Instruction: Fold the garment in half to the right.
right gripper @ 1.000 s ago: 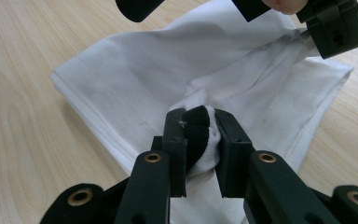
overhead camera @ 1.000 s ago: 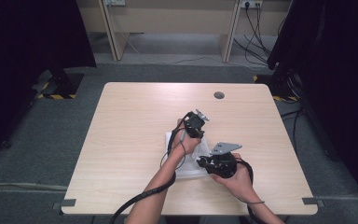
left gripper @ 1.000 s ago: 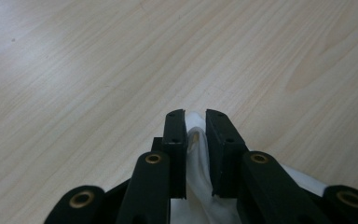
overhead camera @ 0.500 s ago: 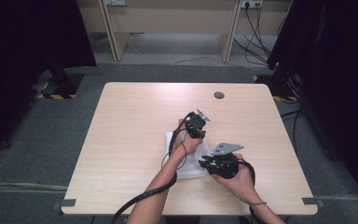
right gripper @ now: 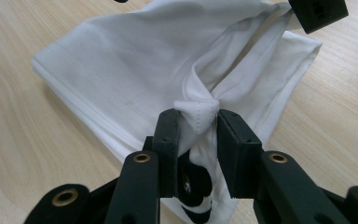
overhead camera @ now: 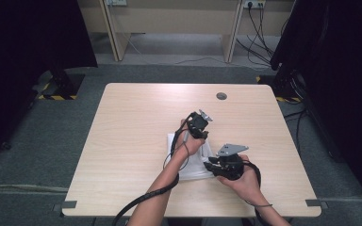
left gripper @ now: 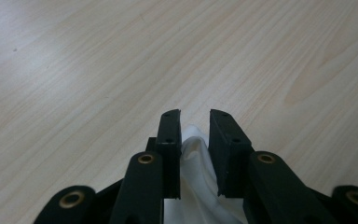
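On the table, cloth bunches between right claw jaws.

Pale wood table, bare grain; small dark round disc set near its far edge. Grey carpet floor around; cables trailing from a wall socket beyond.

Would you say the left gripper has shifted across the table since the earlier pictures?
No. The left gripper keeps its distance from the round table cap; only its jaws have just been opening around the white cloth.
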`<state>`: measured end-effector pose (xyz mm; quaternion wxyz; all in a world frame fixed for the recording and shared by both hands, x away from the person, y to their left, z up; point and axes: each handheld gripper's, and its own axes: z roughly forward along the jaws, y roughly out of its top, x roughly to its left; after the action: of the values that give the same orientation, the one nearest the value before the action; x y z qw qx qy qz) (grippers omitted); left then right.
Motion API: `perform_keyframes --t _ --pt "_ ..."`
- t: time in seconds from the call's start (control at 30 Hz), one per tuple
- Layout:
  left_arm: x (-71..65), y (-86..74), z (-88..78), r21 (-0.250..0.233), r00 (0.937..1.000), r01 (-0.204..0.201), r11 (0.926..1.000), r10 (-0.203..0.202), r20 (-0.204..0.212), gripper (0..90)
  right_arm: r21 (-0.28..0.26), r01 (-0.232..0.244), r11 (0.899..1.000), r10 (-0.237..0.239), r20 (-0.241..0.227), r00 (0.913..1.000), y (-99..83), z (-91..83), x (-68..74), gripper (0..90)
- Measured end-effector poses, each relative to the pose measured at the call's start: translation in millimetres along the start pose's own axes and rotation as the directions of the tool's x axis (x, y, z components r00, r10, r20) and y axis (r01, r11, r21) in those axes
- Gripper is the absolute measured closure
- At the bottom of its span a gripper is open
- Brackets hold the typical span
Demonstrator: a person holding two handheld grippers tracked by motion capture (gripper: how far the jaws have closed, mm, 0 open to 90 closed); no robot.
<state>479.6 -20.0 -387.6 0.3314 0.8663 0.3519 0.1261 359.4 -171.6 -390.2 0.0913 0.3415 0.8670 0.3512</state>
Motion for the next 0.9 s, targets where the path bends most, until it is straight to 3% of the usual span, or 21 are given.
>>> perform_keyframes --t 0.47,0.77,0.9 --pt "9.1 3.3 -14.2 -0.024 0.9997 0.009 0.9997 -0.009 -0.024 69.0 0.025 0.012 1.000 -0.012 0.017 0.9998 -3.6 -9.3 -5.5 73.4" --pt "21.6 -7.1 -19.7 0.019 0.9984 0.018 0.9996 -0.017 -0.054 66.8 -0.031 -0.001 1.000 0.001 0.020 0.9998 7.3 -21.0 -10.5 67.2" --pt "22.7 -10.2 -18.6 0.037 0.9979 0.012 0.9992 -0.009 -0.064 66.8 -0.023 0.006 1.000 -0.006 0.009 0.9999 13.6 -16.5 -8.5 66.1"
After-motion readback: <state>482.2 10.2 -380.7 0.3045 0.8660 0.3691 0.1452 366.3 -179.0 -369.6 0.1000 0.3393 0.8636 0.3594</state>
